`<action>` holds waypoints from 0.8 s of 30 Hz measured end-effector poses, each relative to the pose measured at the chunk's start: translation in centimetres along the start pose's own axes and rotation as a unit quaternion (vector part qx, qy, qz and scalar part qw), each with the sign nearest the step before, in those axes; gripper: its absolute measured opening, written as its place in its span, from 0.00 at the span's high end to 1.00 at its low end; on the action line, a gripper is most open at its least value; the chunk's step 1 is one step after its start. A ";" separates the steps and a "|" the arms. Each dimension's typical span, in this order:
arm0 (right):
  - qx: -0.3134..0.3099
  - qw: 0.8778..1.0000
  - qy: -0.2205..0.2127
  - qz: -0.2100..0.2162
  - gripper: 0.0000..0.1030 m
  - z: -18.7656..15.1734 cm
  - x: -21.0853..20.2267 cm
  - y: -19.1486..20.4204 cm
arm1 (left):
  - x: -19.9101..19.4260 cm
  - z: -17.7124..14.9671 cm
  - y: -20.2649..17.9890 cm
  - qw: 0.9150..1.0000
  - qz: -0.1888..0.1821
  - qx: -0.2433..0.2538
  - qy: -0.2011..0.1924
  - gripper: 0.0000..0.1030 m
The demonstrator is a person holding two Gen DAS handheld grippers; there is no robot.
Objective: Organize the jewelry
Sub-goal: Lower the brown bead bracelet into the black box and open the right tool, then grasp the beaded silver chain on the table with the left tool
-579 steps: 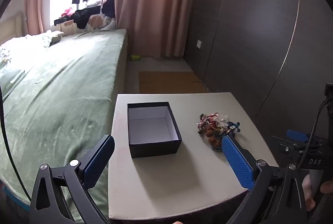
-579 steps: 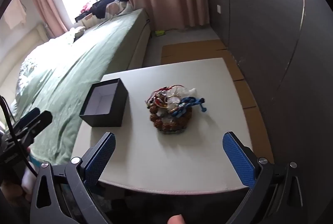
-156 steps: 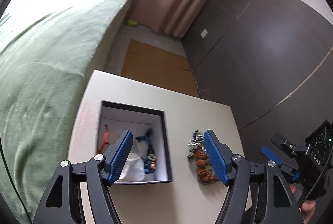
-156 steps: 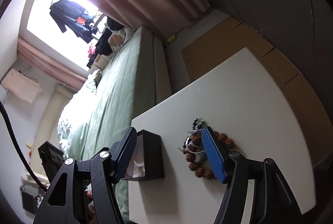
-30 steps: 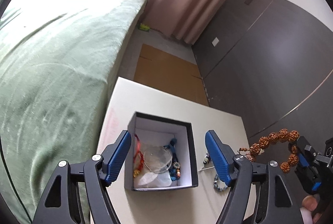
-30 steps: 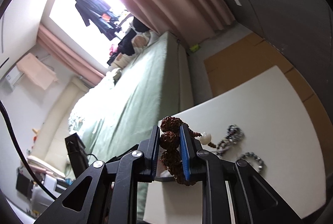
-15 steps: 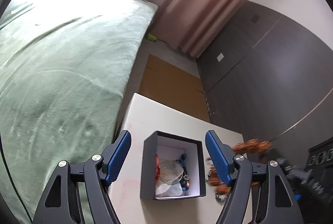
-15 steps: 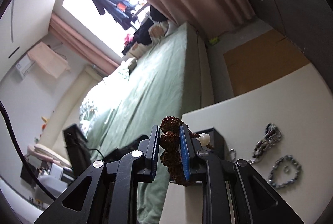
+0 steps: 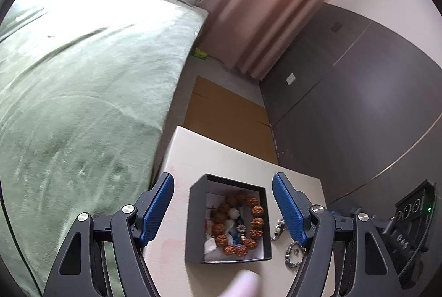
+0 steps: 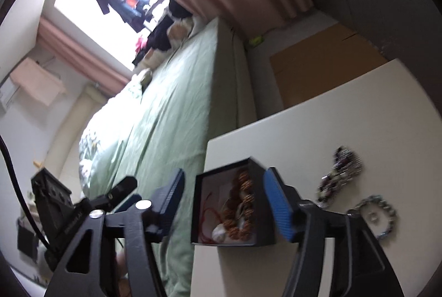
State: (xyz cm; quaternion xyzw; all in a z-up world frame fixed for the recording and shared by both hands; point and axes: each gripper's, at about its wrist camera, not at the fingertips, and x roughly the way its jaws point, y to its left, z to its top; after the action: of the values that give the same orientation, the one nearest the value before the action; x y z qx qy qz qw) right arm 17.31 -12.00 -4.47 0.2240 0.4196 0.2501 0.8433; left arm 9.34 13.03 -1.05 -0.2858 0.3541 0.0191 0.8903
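Note:
A black box with a white inside stands on the white table. In it lies a brown bead bracelet on top of red, blue and white pieces. My left gripper is open and empty above the box. My right gripper is open and empty over the same box, where the brown bracelet shows. Two metal chain bracelets lie on the table right of the box; they also show in the left wrist view.
A bed with a green cover runs along the table's left side. Brown cardboard lies on the floor beyond the table. A dark wall stands to the right. Pink curtains hang at the back.
My right gripper has opened and let go of the brown bead bracelet, which now lies in the box. The left gripper has shifted a little above the box.

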 end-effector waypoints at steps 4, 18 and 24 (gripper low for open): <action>0.017 1.000 -0.007 -0.010 0.28 0.5 -2.1 -1.7 | 0.5 -0.6 -1.3 1.000 -0.001 0.019 0.004 0.28; 0.052 0.998 0.001 -0.043 0.23 1.2 -5.6 -6.7 | 3.8 -4.1 -7.6 0.994 -0.011 0.102 0.049 0.28; 0.063 0.996 -0.004 -0.057 0.23 1.3 -6.9 -8.4 | 5.5 -5.7 -10.3 0.989 -0.014 0.130 0.074 0.28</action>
State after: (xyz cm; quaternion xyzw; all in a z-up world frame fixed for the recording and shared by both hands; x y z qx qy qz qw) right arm 16.76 -22.99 -4.59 0.2534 0.4434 0.1742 0.8419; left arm 12.35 0.56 -2.79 -0.1730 0.4148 -0.0607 0.8913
